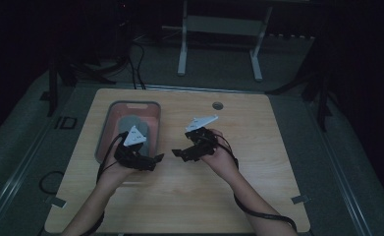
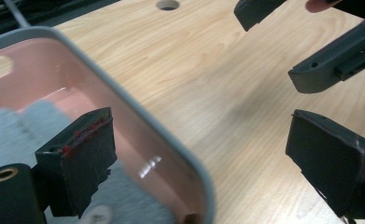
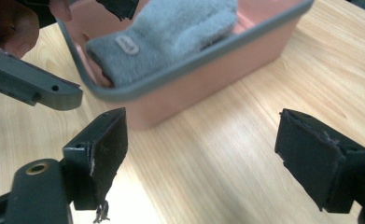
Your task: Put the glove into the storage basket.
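A pink bin with a grey rim stands on the left of the wooden table. A grey fuzzy sock with a small label lies inside it, also seen as the grey sock from above. My left gripper hovers at the bin's near right corner, open and empty; in its own view the left gripper straddles the bin rim. My right gripper faces it from the right, open and empty. The right gripper looks at the bin's wall over bare wood.
A round cable hole sits near the table's far edge. Beyond the table stands a white metal frame, with cables on the floor at the left. The two grippers' jaws are close together near the table's middle.
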The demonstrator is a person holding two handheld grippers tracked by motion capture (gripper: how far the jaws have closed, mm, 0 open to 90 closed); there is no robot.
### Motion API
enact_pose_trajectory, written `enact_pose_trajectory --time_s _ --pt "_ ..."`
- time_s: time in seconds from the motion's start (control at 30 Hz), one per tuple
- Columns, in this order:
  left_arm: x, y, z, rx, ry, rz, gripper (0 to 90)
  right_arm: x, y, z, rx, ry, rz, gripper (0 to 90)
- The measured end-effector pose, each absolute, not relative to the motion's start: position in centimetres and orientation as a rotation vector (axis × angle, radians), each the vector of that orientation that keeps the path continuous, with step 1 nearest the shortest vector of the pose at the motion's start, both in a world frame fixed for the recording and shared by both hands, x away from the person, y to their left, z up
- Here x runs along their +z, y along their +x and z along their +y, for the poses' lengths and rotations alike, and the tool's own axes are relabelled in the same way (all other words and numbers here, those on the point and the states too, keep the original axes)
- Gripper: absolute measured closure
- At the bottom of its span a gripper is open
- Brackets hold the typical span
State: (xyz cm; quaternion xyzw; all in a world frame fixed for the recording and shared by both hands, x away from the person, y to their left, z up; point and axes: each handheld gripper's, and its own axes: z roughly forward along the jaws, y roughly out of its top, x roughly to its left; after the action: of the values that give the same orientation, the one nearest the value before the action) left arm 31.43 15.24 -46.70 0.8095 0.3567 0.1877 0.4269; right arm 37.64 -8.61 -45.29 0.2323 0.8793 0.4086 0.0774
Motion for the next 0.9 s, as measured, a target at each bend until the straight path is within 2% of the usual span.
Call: enact_pose_trajectory --time_s 0.37,0.57,0.9 --pt "-48.5 30.0 11.7 0.446 2.016 0.751 8.3 -47.8 36.8 -13.7 1.196 0.725 2.611 17.1" --pt "-49.9 29.6 10.0 0.39 2.031 0.685 8.3 -49.0 36.0 -16.1 1.176 0.724 2.633 15.9" --pt "-52.7 29.1 7.5 0.306 2.06 0.663 8.3 -51.8 34.3 -20.3 1.175 0.722 2.634 14.3"
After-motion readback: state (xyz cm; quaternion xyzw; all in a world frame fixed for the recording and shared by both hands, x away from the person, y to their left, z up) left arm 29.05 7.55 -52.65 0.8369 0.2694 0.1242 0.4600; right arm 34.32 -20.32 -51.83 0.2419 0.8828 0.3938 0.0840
